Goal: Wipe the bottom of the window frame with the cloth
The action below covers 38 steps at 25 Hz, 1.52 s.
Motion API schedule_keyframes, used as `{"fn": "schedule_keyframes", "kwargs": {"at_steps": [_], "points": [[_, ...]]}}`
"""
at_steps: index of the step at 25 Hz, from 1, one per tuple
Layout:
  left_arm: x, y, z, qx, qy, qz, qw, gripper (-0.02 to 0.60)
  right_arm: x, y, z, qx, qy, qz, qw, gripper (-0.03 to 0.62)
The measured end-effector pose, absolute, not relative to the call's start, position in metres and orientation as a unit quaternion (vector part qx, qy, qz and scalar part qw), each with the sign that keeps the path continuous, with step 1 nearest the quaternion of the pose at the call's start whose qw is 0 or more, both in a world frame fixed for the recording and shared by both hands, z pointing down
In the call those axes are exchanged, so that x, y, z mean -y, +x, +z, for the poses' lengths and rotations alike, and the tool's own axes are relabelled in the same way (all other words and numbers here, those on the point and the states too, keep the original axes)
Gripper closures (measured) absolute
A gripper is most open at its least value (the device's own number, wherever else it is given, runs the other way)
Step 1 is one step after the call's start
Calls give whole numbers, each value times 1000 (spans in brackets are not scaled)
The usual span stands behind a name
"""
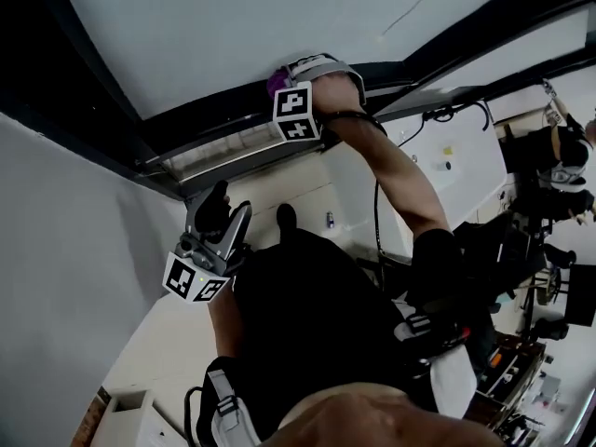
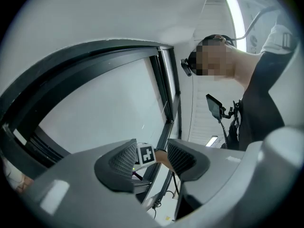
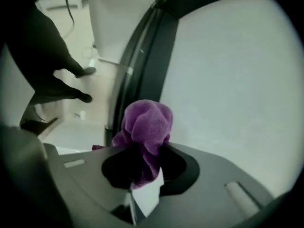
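- Head view showed the right gripper [image 1: 296,74] raised at arm's length to the dark window frame [image 1: 214,119], with its marker cube [image 1: 296,112] facing the camera.
- A purple cloth [image 1: 276,83] poked out at the gripper's tip, right at the frame's dark bar below the pale glass pane [image 1: 279,17]. Whether it actually touched the bar could not be made out.
- Right gripper view showed the 2 jaws of the right gripper [image 3: 142,163] pinched on the cloth [image 3: 145,125]. A bunched wad bulged out past them, and a white tag hung beneath.
- Behind the wad ran the dark window frame [image 3: 152,56], with the pale pane [image 3: 228,80] on its right.
- The left gripper [image 1: 228,214] sat lower and nearer the person's body, well apart from the frame and pointing up toward it.
- Left gripper view showed the left gripper [image 2: 151,158] with its 2 ribbed jaws spread and nothing held between them. Only the distant marker cube [image 2: 146,154] of the right gripper appeared in the gap.
- The window frame [image 2: 164,108] and the glass pane [image 2: 104,103] filled the background of that view.
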<state>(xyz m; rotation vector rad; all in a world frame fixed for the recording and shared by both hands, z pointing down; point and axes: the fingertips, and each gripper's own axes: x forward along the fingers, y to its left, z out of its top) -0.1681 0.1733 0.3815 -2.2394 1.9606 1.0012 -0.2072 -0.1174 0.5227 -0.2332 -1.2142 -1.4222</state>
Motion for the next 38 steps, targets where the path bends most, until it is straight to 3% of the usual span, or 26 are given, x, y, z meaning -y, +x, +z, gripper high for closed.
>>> {"fn": "schedule_keyframes", "kwargs": {"at_steps": [5,10,13,15,20,23,27,31,38], "points": [[-172,-169,378,-618,-714,330,9,374,116,-191,538,408,-145,-661,613,524],[-177,-172,378,-618,-711,334,11,374,130,-207,536,422,-126,-699,563,531],[-182,-176,378,-623,-709,331,15,373,94,-142,537,431,-250,-607,619,530],[-187,-183,382,-630,-705,326,19,374,81,-125,510,512,-259,-550,607,522],[-180,-192,388,-628,-703,334,12,374,132,-180,465,669,-98,-524,517,516],[-168,-183,381,-615,-715,333,13,374,139,-200,503,662,-122,-519,527,516],[-166,-174,381,-611,-722,325,10,374,112,-165,503,592,-203,-499,600,522],[-167,-173,386,-616,-714,333,9,374,132,-198,511,625,-165,-531,548,516],[-194,-186,390,-641,-697,322,8,373,46,-72,484,577,-333,-404,627,517]]}}
